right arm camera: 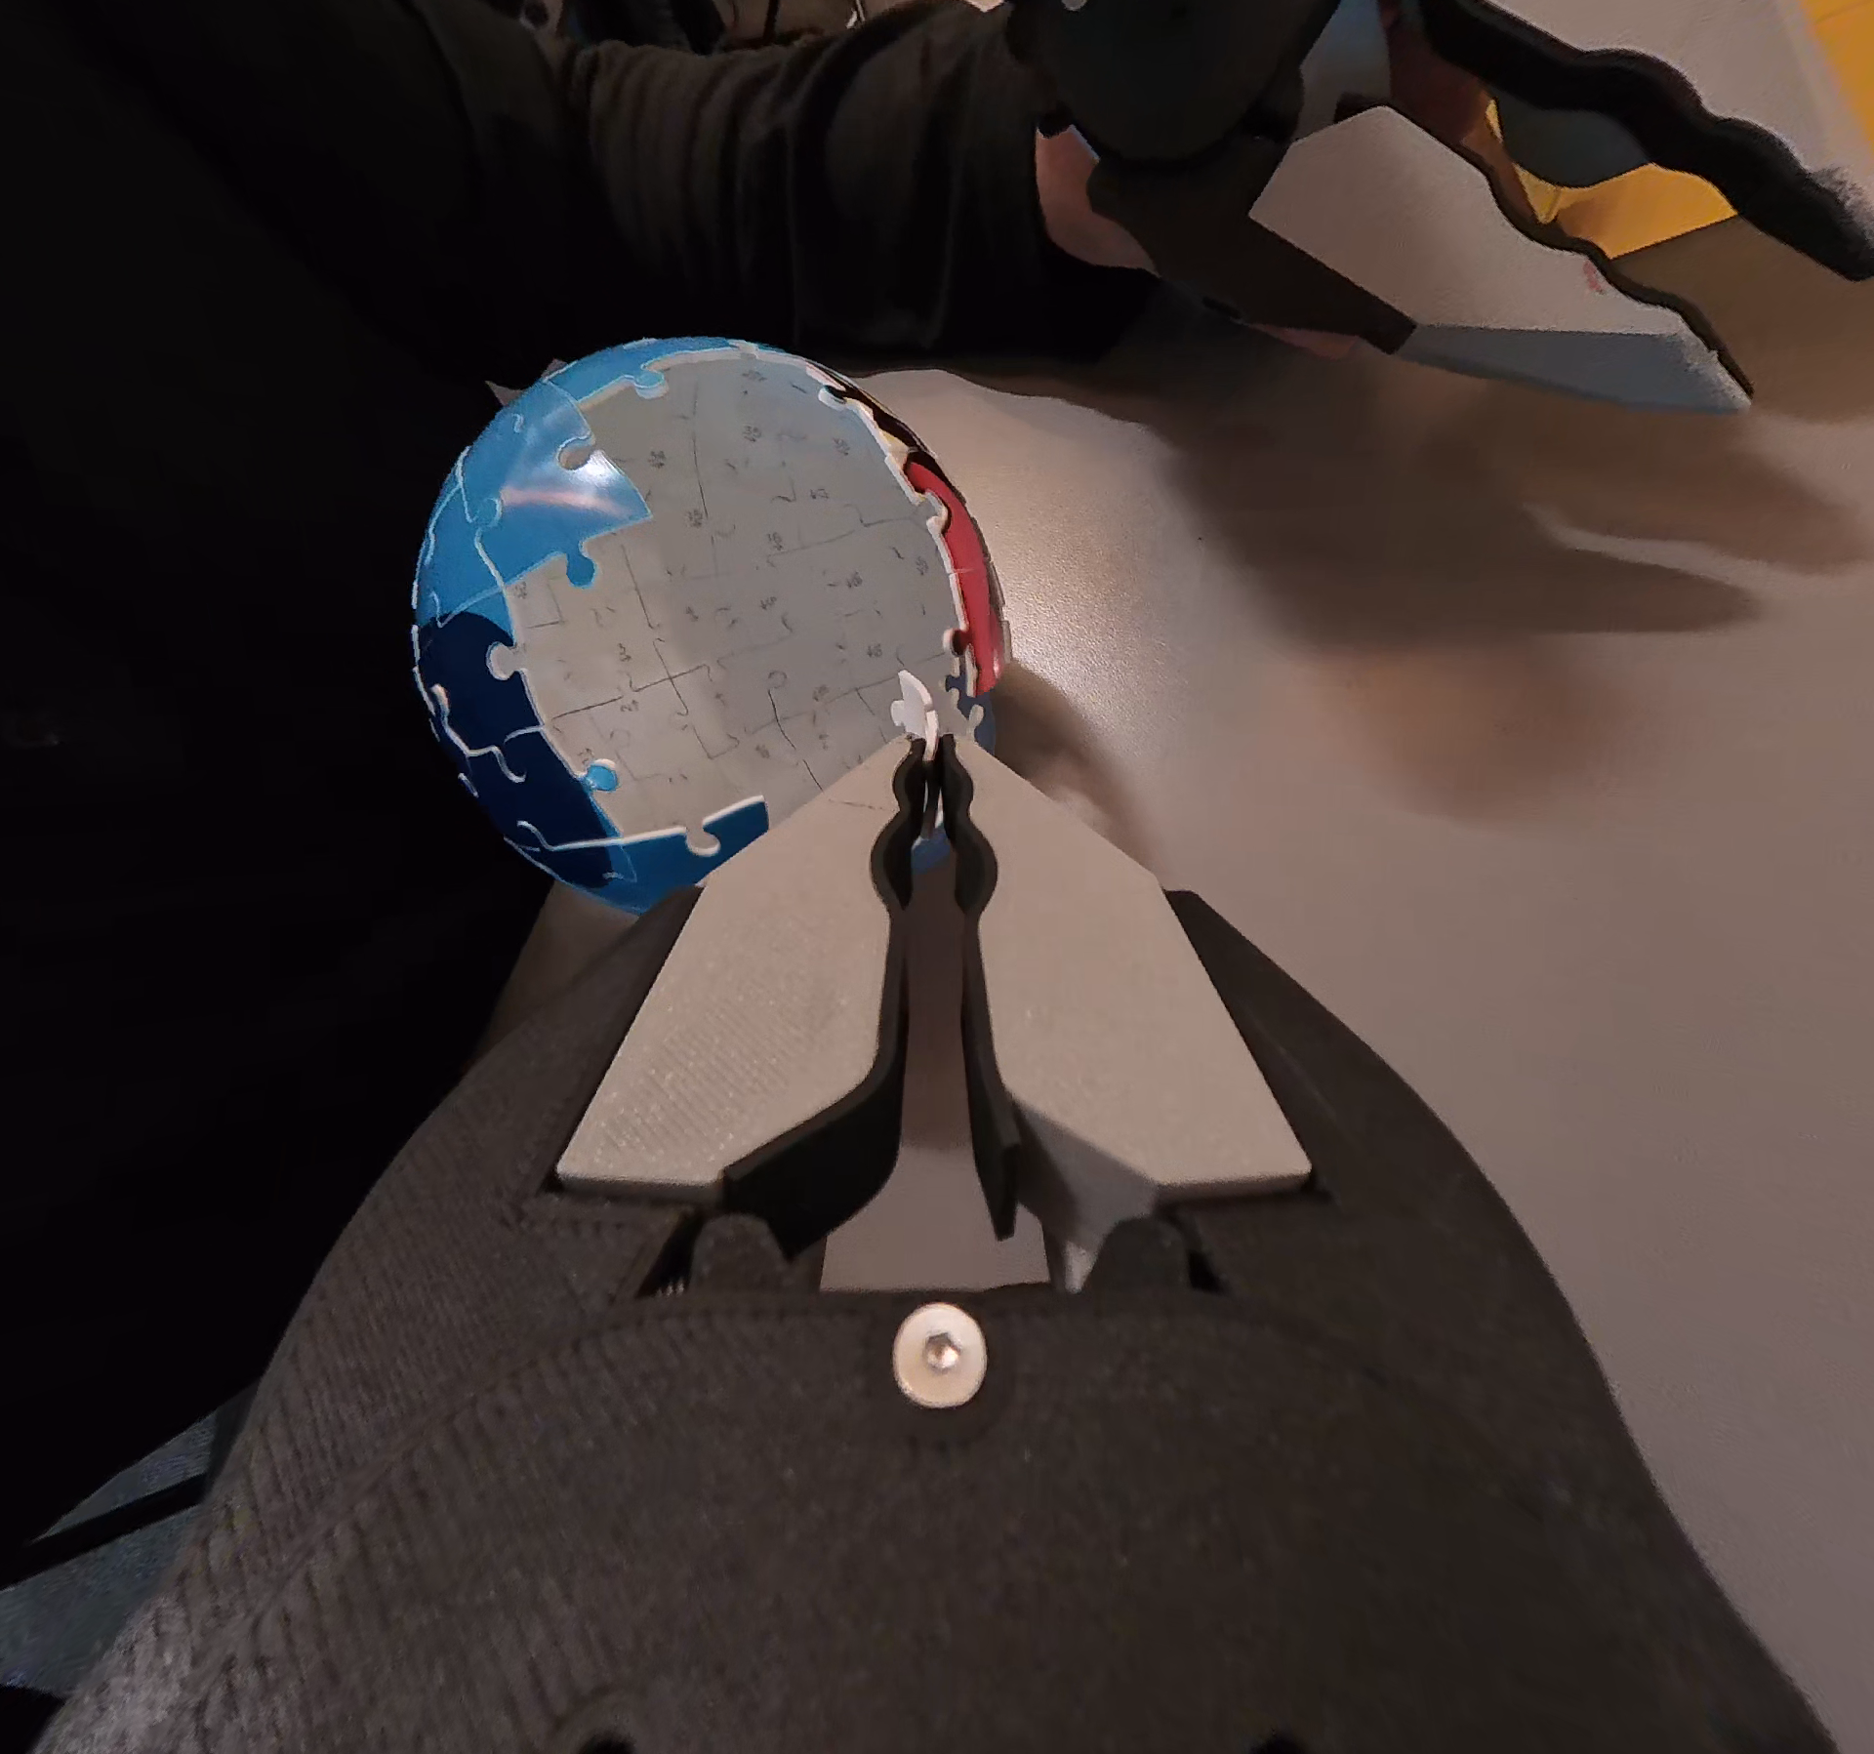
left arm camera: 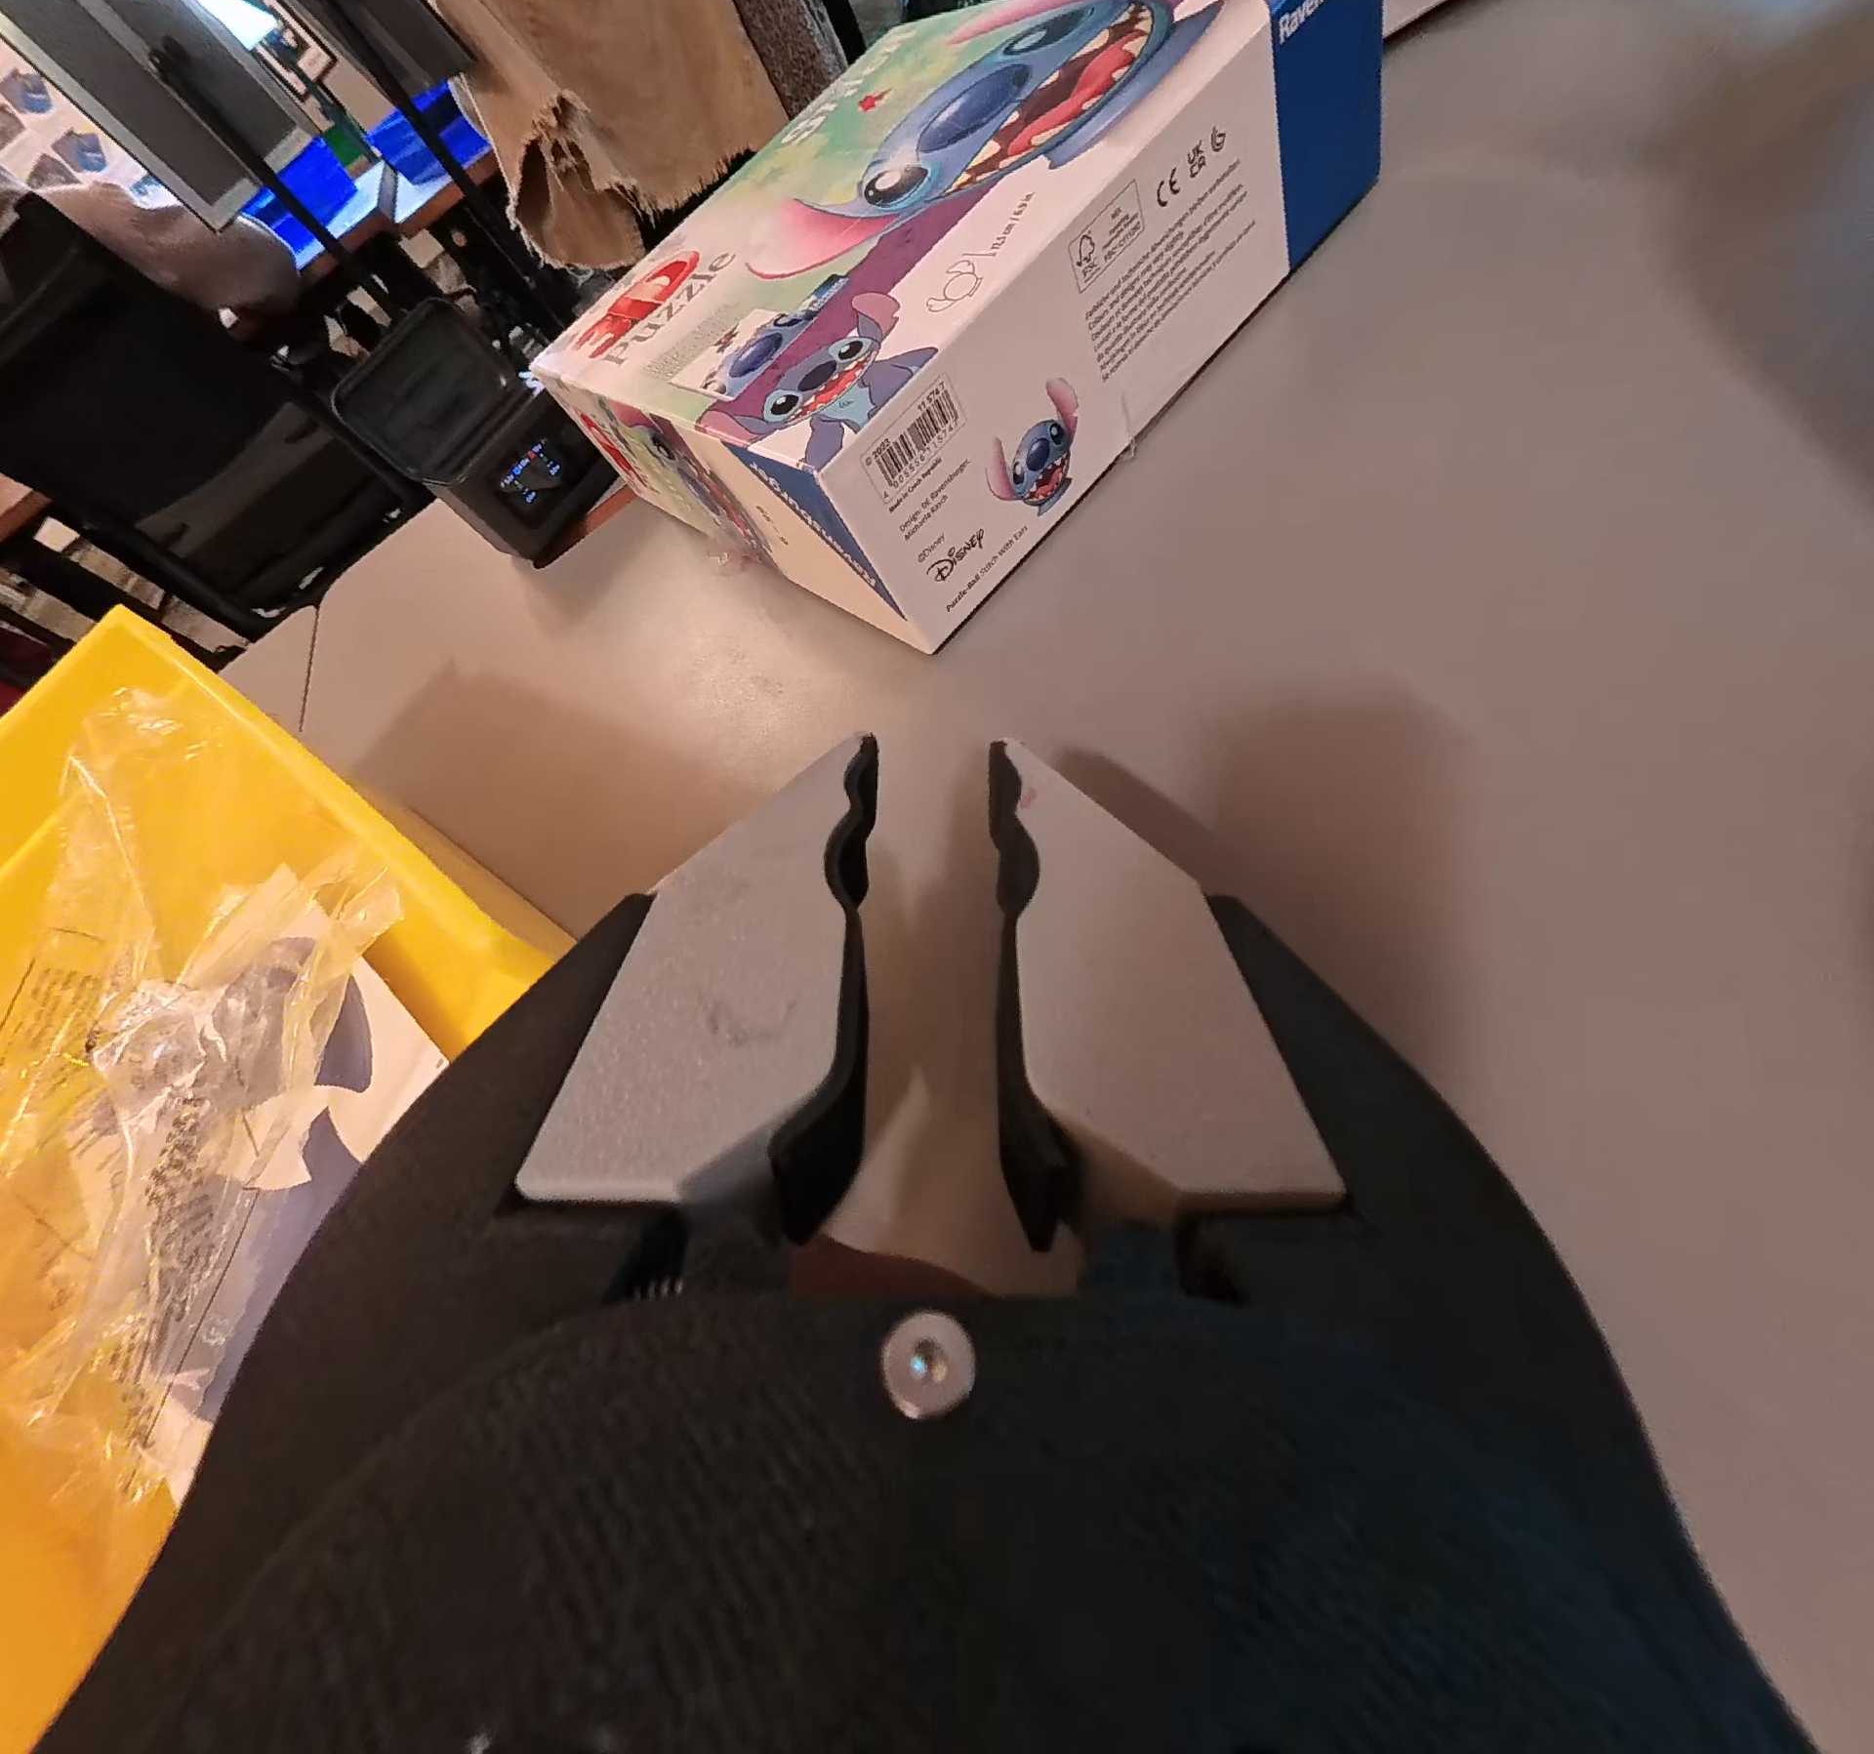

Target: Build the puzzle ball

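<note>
The partly built puzzle ball [right arm camera: 730, 590] is an open shell with a grey numbered inside, blue outer pieces and a red patch on its right edge. My right gripper [right arm camera: 931, 762] is shut on the shell's lower right rim, by a white tab. The ball sits at the table's near edge against a person's dark clothing. My left gripper [left arm camera: 933, 752] is open and empty, low over the grey table [left arm camera: 1420, 691]. It also shows in the right wrist view [right arm camera: 1800, 326], at the top right, with its jaws apart.
The printed puzzle box [left arm camera: 1014, 286] lies ahead of my left gripper. A yellow bin [left arm camera: 254, 793] at the left holds a clear plastic bag [left arm camera: 183, 995] and paper. A person's black sleeve [right arm camera: 710, 164] lies behind the ball. A beige cloth [left arm camera: 608, 83] hangs beyond the table edge. Some 20 cm of space lies between my two pairs of fingers.
</note>
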Demonstrator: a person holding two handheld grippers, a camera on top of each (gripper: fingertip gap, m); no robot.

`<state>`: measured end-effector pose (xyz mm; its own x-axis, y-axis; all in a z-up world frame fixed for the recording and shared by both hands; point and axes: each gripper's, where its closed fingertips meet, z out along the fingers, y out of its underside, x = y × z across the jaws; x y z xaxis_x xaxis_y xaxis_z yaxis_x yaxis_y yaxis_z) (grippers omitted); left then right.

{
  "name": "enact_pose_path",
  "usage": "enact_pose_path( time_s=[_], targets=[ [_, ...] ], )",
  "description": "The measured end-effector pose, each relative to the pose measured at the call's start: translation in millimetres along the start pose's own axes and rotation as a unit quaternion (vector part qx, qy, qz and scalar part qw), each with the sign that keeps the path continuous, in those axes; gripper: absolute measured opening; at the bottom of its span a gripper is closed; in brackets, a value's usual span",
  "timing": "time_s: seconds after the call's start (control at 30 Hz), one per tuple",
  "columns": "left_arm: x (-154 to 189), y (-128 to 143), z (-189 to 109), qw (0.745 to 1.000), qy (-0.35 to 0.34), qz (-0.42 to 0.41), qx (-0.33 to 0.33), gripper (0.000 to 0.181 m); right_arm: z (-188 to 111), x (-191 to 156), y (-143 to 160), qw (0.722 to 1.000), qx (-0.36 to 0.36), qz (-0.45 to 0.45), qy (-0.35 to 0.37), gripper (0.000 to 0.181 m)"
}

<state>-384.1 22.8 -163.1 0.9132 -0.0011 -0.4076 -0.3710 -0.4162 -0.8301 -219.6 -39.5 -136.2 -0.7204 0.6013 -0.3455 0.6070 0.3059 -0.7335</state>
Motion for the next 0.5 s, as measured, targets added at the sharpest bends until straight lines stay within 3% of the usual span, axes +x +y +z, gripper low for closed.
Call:
enact_pose_path(
  time_s=[0.27, 0.4, 0.5],
  targets=[
    [12.5, -1.4, -2.7, 0.999, 0.030, -0.021, -0.015, 0.026, 16.6, 0.4, 5.3, 0.999, -0.034, -0.008, 0.020, 0.000],
    [17.3, -3.0, -10.2, 0.998, 0.023, 0.045, -0.049, 0.026, 25.1, 2.8, 7.1, 0.998, -0.054, -0.010, 0.030, 0.000],
    [31.2, 8.6, -18.7, 0.991, 0.081, 0.026, -0.104, 0.028, 30.4, 3.4, 8.0, 0.997, -0.065, -0.014, 0.029, 0.000]
  ],
)
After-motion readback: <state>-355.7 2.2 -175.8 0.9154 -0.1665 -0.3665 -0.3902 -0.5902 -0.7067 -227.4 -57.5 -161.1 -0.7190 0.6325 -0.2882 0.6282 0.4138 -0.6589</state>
